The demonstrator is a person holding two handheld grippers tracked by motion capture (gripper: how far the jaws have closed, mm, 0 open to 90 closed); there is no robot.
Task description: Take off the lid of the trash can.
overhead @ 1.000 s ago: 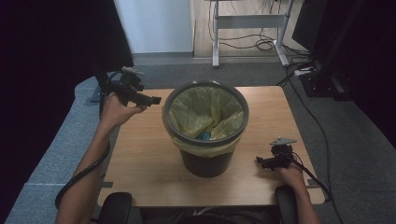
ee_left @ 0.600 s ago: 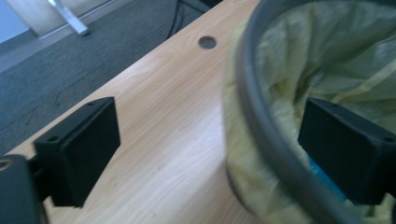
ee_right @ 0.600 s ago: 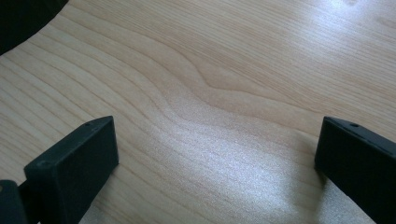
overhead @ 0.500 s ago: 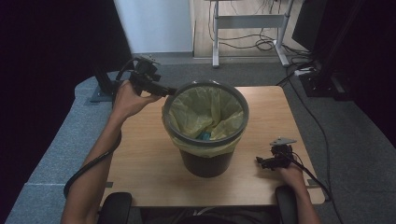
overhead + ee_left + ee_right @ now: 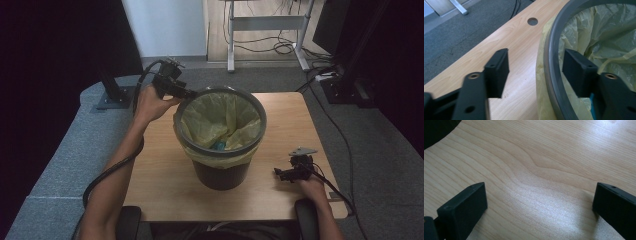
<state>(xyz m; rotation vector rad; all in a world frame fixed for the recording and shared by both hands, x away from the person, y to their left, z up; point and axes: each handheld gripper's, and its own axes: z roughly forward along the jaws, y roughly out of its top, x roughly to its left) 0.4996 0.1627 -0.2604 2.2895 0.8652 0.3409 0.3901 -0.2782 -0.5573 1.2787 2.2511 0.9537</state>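
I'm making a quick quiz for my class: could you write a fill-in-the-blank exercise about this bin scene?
1. The bin on the wooden table is lined with a ____ plastic bag.
2. The left tongs straddle the bin's grey ____, one jaw outside and one inside.
3. The right tongs hang with their jaws wide apart over bare ____.
4. Deep in the bag lies a small ____ object.

Missing words: yellow; rim; wood; blue
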